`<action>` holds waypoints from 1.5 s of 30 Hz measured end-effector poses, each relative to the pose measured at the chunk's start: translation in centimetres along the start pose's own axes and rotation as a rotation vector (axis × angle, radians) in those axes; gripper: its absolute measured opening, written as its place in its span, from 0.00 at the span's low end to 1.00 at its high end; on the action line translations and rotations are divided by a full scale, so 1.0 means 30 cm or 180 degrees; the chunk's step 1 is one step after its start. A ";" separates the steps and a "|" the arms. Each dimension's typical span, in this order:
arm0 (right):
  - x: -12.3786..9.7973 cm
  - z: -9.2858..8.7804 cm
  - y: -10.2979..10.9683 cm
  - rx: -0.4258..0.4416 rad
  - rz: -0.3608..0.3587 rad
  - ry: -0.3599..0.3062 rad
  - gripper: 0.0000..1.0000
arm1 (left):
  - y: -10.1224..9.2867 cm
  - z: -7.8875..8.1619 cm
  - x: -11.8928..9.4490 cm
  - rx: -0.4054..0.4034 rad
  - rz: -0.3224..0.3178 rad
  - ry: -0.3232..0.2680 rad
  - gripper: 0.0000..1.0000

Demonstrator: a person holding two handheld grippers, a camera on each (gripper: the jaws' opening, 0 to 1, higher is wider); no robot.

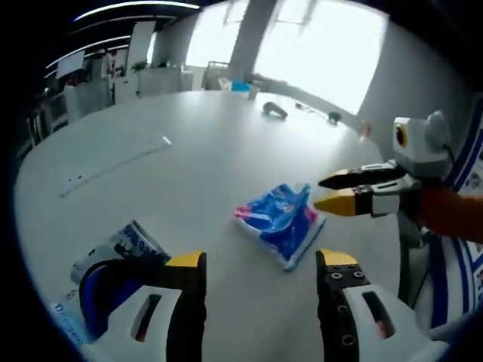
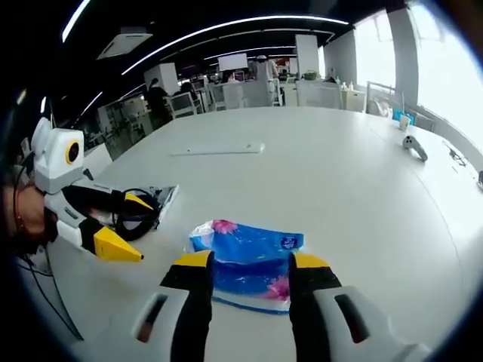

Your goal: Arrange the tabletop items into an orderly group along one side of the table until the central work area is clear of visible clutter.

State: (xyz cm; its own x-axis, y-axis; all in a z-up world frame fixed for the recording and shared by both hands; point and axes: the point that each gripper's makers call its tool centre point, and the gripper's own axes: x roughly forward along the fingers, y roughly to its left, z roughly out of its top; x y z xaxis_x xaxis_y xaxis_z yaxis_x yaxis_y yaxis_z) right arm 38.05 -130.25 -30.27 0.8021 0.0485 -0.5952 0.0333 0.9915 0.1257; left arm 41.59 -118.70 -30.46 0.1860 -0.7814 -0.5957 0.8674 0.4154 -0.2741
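crumpled blue tissue pack (image 2: 245, 260) with pink flowers, both grippers (image 2: 247, 265) (image 1: 261, 260) agape, empty-jawed

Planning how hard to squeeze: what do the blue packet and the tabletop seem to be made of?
The blue packet looks like thin glossy plastic film: printed flowers, crinkled surface, a clear sealed edge, soft sagging shape; probably tissues inside, though that is a guess. The table looks like a hard, smooth white laminate or painted board with a faint sheen from the windows.
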 end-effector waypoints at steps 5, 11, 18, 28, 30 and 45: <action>0.011 0.031 0.044 -0.0042 0.0058 -0.0048 0.38 | 0.025 0.006 -0.033 -0.0012 0.0054 -0.0047 0.56; 0.026 0.058 0.092 -0.0090 0.0118 -0.0069 0.38 | 0.060 0.010 -0.076 -0.0034 0.0123 -0.0102 0.57; 0.040 0.082 0.142 -0.0122 0.0182 -0.0092 0.38 | 0.100 0.003 -0.127 -0.0038 0.0200 -0.0127 0.58; 0.051 0.115 0.216 -0.0172 0.0252 -0.0125 0.38 | 0.154 -0.002 -0.206 -0.0033 0.0294 -0.0171 0.59; 0.053 0.121 0.232 -0.0193 0.0267 -0.0128 0.38 | 0.167 -0.006 -0.220 -0.0031 0.0316 -0.0170 0.59; 0.074 0.155 0.356 -0.0278 0.0394 -0.0148 0.37 | 0.264 -0.042 -0.347 -0.0042 0.0487 -0.0184 0.59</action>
State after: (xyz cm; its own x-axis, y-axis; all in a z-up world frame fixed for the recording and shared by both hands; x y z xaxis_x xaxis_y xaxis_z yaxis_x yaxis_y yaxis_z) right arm 42.95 -120.10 -26.54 0.8236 0.1672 -0.5419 -0.1178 0.9851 0.1249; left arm 45.94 -106.70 -27.38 0.3419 -0.7339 -0.5869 0.8208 0.5373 -0.1938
